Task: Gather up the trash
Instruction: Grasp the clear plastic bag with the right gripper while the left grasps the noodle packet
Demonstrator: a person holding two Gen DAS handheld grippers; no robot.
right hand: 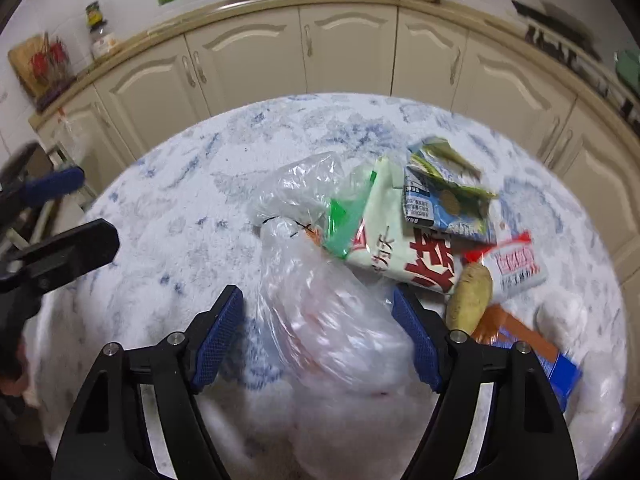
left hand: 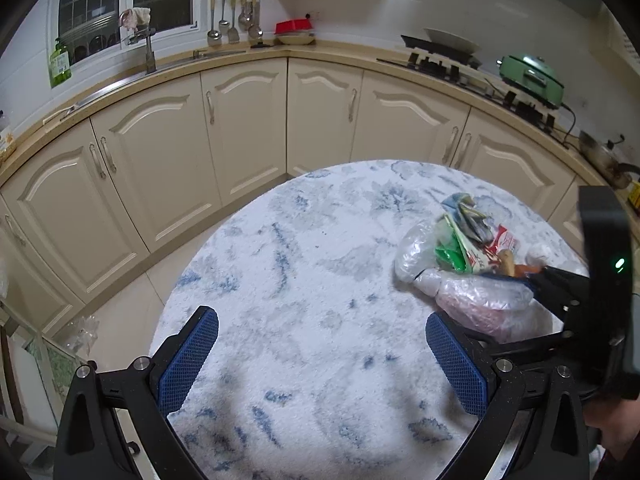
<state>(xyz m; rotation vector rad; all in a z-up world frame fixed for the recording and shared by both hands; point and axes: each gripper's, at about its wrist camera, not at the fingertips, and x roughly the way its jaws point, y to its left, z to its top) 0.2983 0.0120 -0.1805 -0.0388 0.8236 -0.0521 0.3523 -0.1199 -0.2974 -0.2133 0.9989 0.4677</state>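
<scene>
Both wrist views steeply down; shared table [left hand: 304, 272]

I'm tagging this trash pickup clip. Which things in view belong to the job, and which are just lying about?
Job: clear plastic bag, white snack wrapper, blue carton, red-and-white packet, right gripper.

Lying about: green pot, red container, hanging utensils, green bottle.

1. Round tabletop [left hand: 304, 264] under a white cover with blue blotches.
2. Behind it, cream cabinet doors [left hand: 244, 128] beneath a tan counter.
3. Faucet [left hand: 149, 46] and green bottle [left hand: 60, 65] by the window.
4. Hanging utensils [left hand: 234, 16], red container [left hand: 295, 27] just beside.
5. Green lidded cooker [left hand: 532, 78] on the stove [left hand: 460, 65], at right.
</scene>
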